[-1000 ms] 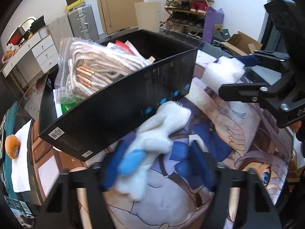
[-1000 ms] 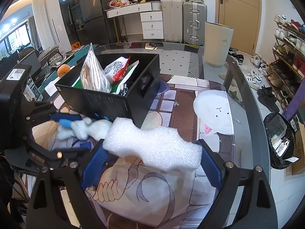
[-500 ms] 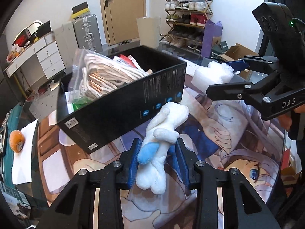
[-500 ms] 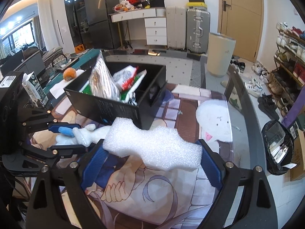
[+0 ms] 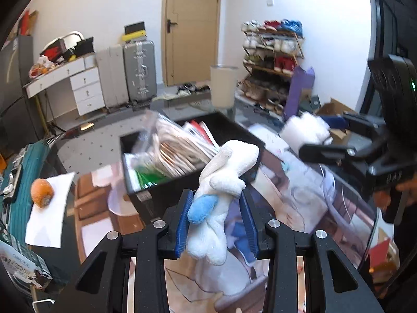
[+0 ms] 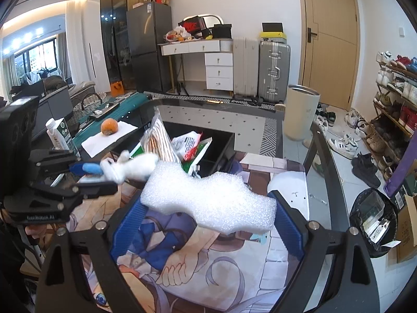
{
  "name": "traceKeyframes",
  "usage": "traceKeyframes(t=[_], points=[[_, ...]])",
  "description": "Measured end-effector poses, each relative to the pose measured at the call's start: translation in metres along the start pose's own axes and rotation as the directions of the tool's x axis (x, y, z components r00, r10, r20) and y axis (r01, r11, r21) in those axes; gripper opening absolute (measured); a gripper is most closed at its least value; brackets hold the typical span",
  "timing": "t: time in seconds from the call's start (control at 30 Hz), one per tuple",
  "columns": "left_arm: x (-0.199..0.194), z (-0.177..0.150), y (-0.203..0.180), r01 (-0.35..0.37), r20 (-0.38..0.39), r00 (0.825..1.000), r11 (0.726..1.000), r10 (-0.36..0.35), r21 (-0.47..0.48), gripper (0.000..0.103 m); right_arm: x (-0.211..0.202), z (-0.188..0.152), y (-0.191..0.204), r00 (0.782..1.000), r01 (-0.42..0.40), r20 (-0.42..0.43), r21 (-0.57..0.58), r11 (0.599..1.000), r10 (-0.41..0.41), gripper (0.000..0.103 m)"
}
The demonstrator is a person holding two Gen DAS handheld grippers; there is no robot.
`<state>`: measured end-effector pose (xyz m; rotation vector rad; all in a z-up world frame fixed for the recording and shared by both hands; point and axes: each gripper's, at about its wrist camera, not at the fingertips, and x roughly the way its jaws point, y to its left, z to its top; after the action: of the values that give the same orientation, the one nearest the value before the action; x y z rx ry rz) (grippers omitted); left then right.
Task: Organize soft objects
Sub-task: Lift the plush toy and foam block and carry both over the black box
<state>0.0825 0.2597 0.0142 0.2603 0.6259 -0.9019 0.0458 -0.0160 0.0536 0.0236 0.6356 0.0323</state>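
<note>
My left gripper (image 5: pixel 216 221) is shut on a white plush toy (image 5: pixel 221 198) with a blue patch, held in the air in front of the black box (image 5: pixel 156 195). From the right wrist view the same plush toy (image 6: pixel 130 168) hangs beside the black box (image 6: pixel 221 146). My right gripper (image 6: pixel 208 216) is shut on a white foam block (image 6: pixel 208 198), held above the printed mat (image 6: pixel 187 268). In the left wrist view that foam block (image 5: pixel 303 130) sits at the right, beyond the box. A bag of white hangers (image 5: pixel 169 154) and packets fill the box.
An orange (image 5: pixel 41 192) lies on white paper on the table's left side. A milk carton (image 6: pixel 58 134) stands near it. A white round print marks the mat (image 6: pixel 292 185). Beyond the table are suitcases, a bin (image 6: pixel 299 112), a shoe rack and a black waste bag (image 6: pixel 372 221).
Both grippers have risen. The left one closed on the plush toy and lifted it off the mat to the height of the box rim. The foam block stays held.
</note>
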Motion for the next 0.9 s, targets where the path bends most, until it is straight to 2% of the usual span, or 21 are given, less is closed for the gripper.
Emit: traceKeyframes(t=[0.17,0.37,0.9], points=[[-0.008,0.013,0.011,-0.045,0.046,0.998,0.998,0.047,-0.044,0.037,0.0,0.004,0.004,1.0,-0.002,0.027,-0.01,1.0,0.002,0.092],[-0.001,0.033,0.028,-0.092,0.073,0.992,0.991,0.1,-0.098,0.037,0.013,0.014,0.01,1.0,0.007,0.011,-0.052,0.999,-0.006,0.092],[0.032,0.048,0.054,-0.152,0.044,0.986,0.98,0.158,-0.127,0.037,0.059,0.039,0.025,1.0,-0.005,-0.026,-0.144,0.99,0.001,0.092]])
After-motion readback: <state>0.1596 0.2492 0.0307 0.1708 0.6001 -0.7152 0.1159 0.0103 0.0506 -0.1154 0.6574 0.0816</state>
